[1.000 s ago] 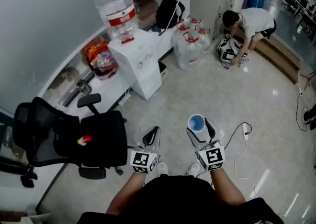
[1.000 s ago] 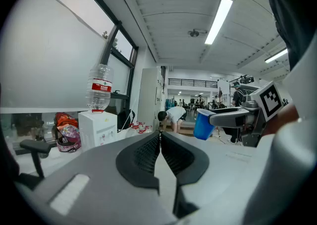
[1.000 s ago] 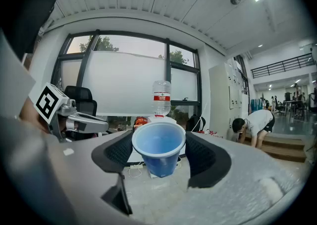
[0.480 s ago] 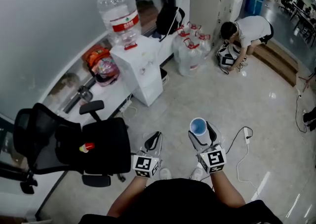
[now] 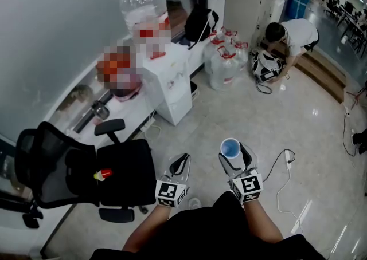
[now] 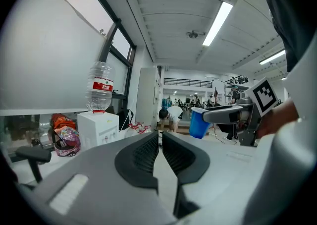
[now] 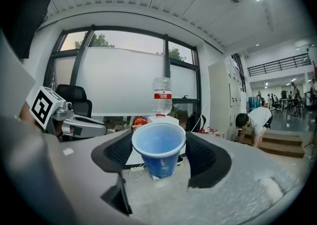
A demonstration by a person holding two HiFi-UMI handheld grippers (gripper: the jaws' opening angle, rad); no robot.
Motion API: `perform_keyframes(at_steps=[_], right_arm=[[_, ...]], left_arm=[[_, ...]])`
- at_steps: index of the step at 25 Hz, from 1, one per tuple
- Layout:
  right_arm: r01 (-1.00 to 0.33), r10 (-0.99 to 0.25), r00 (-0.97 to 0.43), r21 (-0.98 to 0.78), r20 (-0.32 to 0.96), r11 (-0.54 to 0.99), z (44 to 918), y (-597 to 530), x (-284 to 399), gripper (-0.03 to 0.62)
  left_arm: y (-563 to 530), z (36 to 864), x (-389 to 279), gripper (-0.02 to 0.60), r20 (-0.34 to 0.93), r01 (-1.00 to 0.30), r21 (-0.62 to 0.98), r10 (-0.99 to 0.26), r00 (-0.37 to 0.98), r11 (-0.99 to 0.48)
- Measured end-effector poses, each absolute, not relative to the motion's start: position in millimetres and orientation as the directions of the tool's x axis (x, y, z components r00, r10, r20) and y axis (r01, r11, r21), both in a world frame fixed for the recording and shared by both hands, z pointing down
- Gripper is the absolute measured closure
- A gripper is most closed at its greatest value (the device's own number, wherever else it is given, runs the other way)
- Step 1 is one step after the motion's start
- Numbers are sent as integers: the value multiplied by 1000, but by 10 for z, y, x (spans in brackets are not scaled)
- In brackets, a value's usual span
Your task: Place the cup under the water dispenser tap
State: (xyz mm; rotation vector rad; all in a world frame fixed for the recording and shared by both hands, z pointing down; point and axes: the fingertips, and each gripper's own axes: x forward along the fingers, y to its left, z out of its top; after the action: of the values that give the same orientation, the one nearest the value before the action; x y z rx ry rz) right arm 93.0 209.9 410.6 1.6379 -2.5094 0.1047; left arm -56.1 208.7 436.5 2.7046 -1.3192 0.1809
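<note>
Cup [image 7: 158,147], blue and with no water seen in it, is held upright between the wide-set pads of the right gripper [image 5: 234,154], well apart from the water dispenser [image 5: 170,84] and out on the open floor in front of it. The left gripper [image 6: 160,149] is carried level beside it, slightly nearer the dispenser's side, with its fingers drawn narrow, almost together, and nothing between them. Compared with a second ago, the water dispenser is seen a little lower in the head view, so a short stretch of the approach is judged to be covered, while the grip on the cup is unchanged. Most of the walk is still to be made. The tap below the inverted bottle [image 5: 143,6] cannot be made out from here, and the office chair [image 5: 117,167] on the near side of the dispenser is to be passed first.
</note>
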Motion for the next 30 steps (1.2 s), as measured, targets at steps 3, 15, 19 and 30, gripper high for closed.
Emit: perform_keyframes(at_steps=[3,15,19,30], right_arm=[[-913,-900,-399,17,174,408,4164,1989,921,261],[-877,-863,-474,-5,177,481,4281,870,1245,261],[-857,-842,-508,-8,184,515,4325,443,1377,261],[-770,-751,-630,-34,197,637,4423,-402,1444,261]], left_arm=[[1982,4407,-606,543,171,-799,68,-782,600,-598],[1017,4490,-420,566,204,-856,59,-834,513,-513],[624,4453,-319,567,204,-876,45,-854,478,-480],[59,4479,-155,566,230,-929,25,-902,366,-370]])
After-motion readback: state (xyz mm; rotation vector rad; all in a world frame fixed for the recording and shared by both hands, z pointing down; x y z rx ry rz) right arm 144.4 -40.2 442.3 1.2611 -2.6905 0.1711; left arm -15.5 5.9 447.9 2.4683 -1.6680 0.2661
